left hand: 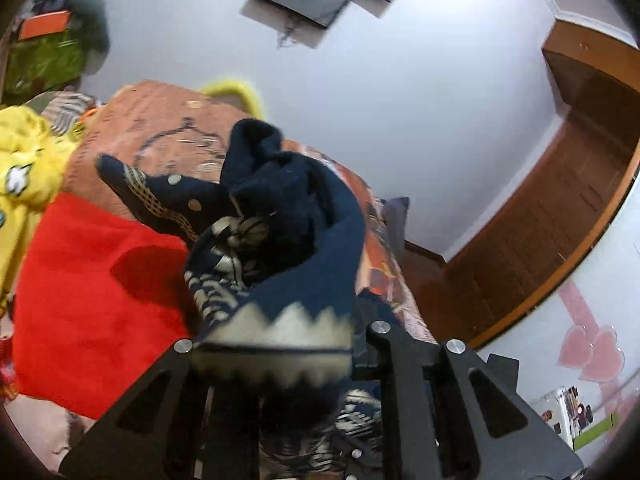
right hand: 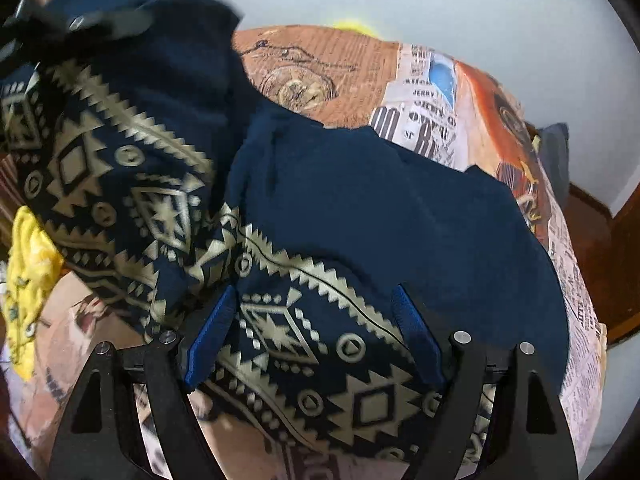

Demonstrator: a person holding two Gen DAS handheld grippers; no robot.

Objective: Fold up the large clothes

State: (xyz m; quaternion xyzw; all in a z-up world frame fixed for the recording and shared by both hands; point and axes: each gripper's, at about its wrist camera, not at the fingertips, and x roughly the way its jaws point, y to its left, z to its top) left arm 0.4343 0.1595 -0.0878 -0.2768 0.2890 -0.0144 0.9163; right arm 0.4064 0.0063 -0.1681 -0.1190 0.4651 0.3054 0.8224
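A large navy garment with a beige geometric pattern (right hand: 360, 208) lies on the bed. In the right wrist view my right gripper (right hand: 316, 328) is open, its blue pads (right hand: 208, 340) on either side of the patterned hem, just above the cloth. My left gripper (left hand: 276, 344) is shut on a bunched part of the same garment (left hand: 288, 216), which hangs lifted over the bed; its fingertips are hidden under the cloth. The left gripper also shows blurred at the top left of the right wrist view (right hand: 100, 20), holding the raised cloth.
The bed has a printed brown and orange cover (right hand: 460, 92). A red cloth (left hand: 80, 300) and a yellow garment (left hand: 24, 168) lie to the left. A wooden door (left hand: 560, 200) and white wall (left hand: 380, 80) stand beyond the bed.
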